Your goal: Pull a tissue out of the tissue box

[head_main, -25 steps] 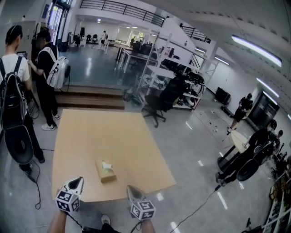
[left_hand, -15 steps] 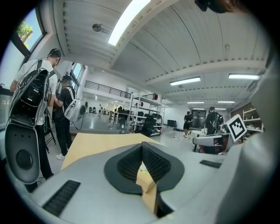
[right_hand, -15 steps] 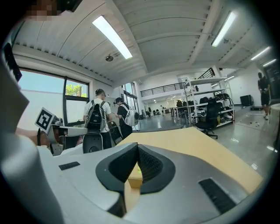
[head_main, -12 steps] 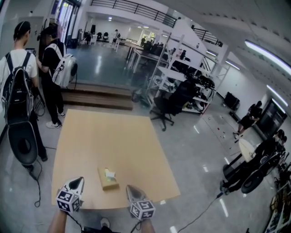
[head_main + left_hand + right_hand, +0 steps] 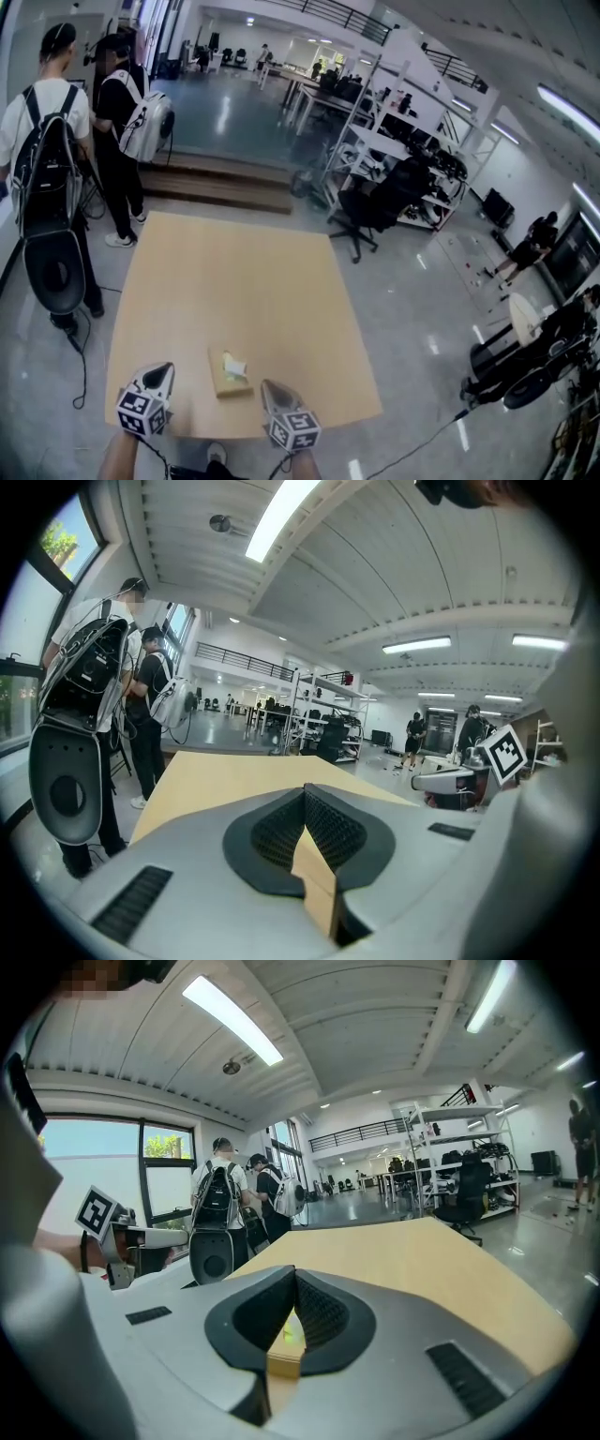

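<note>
Hovering at the near edge of the table, left gripper and right gripper are held with jaws closed together, nothing gripped; tissue box is seen lying between them, untouched.

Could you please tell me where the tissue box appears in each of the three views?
Head view: the tissue box sits low, left of centre, near the closest edge of the table.
Left gripper view: not in it; only tabletop shows in the gap under the jaws.
Right gripper view: low centre, a sliver in the gap under the jaws.
Shared landmark: the table.
</note>
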The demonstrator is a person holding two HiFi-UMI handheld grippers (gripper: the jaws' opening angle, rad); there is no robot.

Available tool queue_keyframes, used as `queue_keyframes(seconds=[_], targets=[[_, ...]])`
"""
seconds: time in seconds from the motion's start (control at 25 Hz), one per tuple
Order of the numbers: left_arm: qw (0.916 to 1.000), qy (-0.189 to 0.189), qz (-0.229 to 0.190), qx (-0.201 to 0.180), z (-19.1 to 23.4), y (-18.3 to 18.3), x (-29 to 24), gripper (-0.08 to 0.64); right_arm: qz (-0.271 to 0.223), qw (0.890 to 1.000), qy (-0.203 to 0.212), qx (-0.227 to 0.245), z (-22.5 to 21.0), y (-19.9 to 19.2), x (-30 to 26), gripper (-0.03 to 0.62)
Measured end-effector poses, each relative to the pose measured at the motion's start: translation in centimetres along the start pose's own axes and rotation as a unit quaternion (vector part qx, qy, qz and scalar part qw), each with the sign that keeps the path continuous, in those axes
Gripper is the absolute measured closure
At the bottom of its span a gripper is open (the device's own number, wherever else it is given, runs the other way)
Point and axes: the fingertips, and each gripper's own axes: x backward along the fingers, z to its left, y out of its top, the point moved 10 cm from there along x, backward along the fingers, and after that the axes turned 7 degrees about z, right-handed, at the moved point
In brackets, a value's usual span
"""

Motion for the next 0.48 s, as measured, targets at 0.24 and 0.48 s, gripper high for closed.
queue_keyframes(seconds=[0.24,0.48], targets=[[0.9996,0.009,0.024,0.014,1.2,-1.1,-1.0,0.552,0.034,0.999,0.013,-0.001,-0.4,-1.2,-1.9,0.588],[0.9987,0.01,0.044,0.022,1.2,-2.4,-2.3,0.552,0.057,0.998,0.02,-0.012,-1.2,-2.6,-3.0,0.588]])
